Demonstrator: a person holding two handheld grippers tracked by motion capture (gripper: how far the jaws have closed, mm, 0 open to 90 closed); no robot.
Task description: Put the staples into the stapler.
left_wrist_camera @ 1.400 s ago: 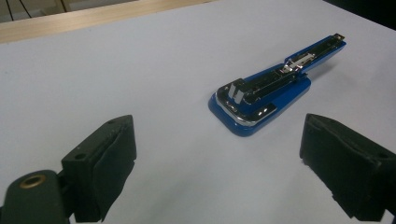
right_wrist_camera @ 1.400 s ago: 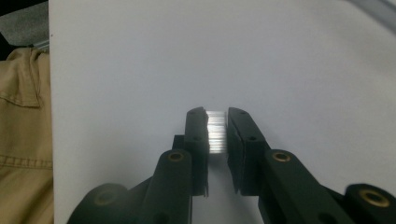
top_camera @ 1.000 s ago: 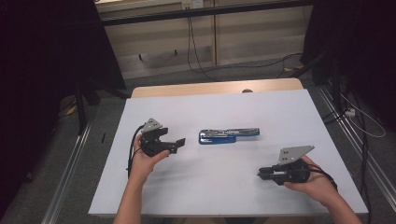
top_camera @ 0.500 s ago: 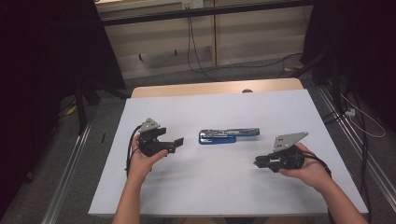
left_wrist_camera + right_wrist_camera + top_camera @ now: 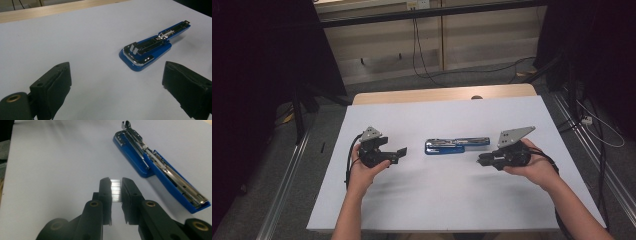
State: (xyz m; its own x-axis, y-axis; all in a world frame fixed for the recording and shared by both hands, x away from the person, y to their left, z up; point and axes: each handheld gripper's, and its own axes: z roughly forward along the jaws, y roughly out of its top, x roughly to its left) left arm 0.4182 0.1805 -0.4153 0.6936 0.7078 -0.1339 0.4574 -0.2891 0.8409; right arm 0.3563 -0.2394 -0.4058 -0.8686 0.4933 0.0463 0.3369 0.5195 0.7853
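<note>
A blue stapler (image 5: 456,145) lies opened out flat near the middle of the white worktop (image 5: 452,200), its chrome staple channel facing up. The left gripper (image 5: 398,155) sits to the stapler's left, apart from it, its jaws spread wide with nothing between them; the left hand (image 5: 364,167) holds it. The right gripper (image 5: 116,188) is just right of the stapler's far end, its jaws pinching a silvery strip of staples (image 5: 115,190) above the worktop. The right hand (image 5: 537,165) holds that gripper.
</note>
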